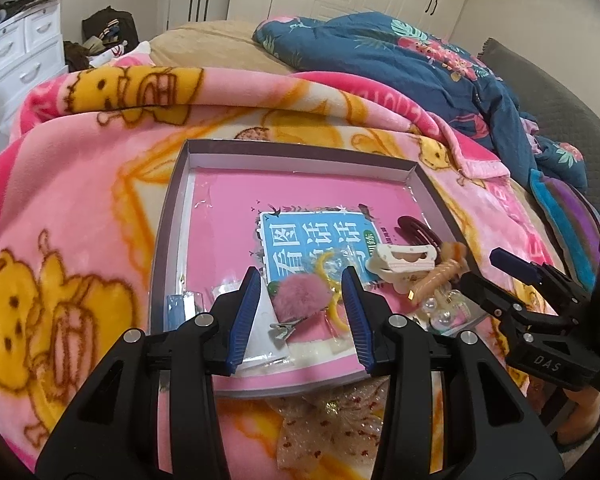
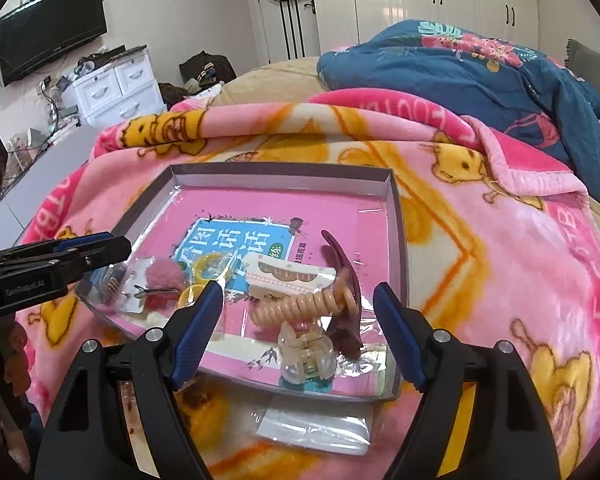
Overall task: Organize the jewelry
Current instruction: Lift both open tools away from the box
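Pink pompom clip (image 1: pixel 298 294) lies in tray (image 1: pixel 300 152) | left hand-held gripper (image 1: pixel 303 280) open around it | right hand-held gripper (image 2: pixel 298 294) open, empty | bow (image 1: pixel 328 428) outside tray, lower centre, left to do

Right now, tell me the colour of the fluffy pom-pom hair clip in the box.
Pink pom-pom hair clip, on a silver metal clip; clearest in the left wrist view.

A pink blanket (image 1: pixel 80 200) printed with yellow bears fills the frame; centre, a grey-rimmed tray (image 1: pixel 300 148) holds a pink pom-pom clip (image 1: pixel 298 294), yellow rings (image 1: pixel 336 308).
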`<state>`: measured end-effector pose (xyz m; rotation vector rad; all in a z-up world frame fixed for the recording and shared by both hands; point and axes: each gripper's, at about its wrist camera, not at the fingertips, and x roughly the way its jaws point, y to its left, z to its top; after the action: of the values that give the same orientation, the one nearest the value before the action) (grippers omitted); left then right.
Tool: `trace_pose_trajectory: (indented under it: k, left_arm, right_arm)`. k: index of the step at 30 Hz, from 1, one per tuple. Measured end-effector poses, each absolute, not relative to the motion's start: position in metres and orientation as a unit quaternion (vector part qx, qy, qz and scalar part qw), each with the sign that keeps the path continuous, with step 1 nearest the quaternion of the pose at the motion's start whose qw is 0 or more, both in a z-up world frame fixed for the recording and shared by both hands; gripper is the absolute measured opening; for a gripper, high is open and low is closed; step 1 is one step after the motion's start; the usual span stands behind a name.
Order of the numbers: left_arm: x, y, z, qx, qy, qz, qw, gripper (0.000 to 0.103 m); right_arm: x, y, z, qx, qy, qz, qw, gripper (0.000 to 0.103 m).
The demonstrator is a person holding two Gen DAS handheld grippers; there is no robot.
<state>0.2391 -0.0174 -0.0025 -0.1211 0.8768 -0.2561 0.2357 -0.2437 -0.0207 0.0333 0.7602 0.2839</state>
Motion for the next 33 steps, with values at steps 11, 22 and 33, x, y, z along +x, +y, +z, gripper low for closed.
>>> trace_pose_trajectory:
  k: [11,22,33]
  left_arm:
    - [0.214,-0.021,0.025,-0.05,0.402,-0.126,0.906,0.048]
    - [0.179,-0.021,0.056,-0.042,0.368,-0.119,0.921,0.088]
    - [0.149,-0.016,0.073,-0.028,0.351,-0.095,0.931,0.094]
  right_arm:
    - [0.202,-0.255,0.014,0.026,0.332,0.14,0.933,0.089]
    - [0.166,-0.261,0.042,0.023,0.295,0.136,0.946,0.098]
    - [0.134,-0.276,0.053,0.033,0.279,0.133,0.95,0.099]
